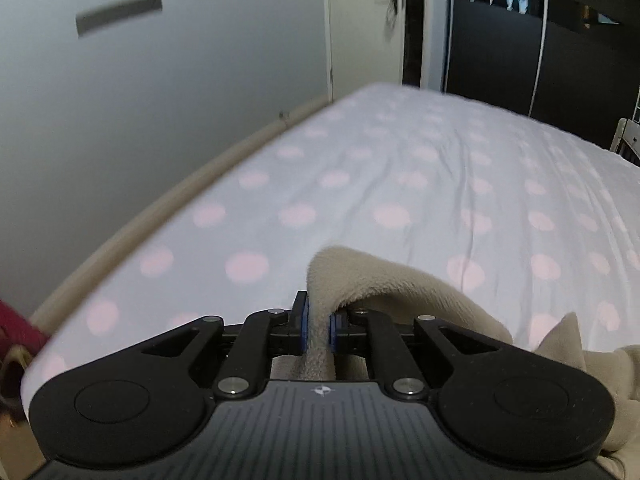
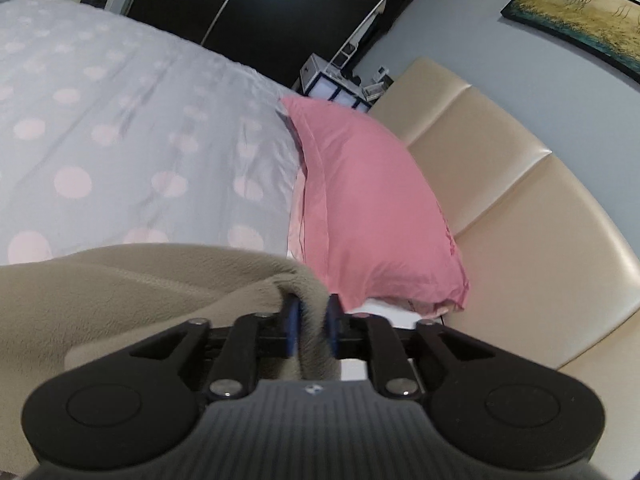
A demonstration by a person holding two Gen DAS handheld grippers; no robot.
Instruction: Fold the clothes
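A beige fleece garment (image 1: 380,276) lies on the bed's white cover with pink dots (image 1: 360,184). In the left wrist view a raised fold of it runs between the blue pads, and my left gripper (image 1: 319,320) is shut on that fold. The rest of the fleece trails off to the lower right. The right wrist view has the same fleece (image 2: 140,284) spread wide at the lower left, one edge bunched up between the pads. My right gripper (image 2: 313,330) is shut on this edge, its jaws standing a little wider than the left's.
A pink pillow (image 2: 372,200) lies just ahead of the right gripper against a cream padded headboard (image 2: 540,220). The bed's cream rail (image 1: 160,216) runs along a grey wall. A dark wardrobe (image 1: 500,60) and a white door (image 1: 360,40) stand beyond the bed. Something red (image 1: 16,328) sits low left.
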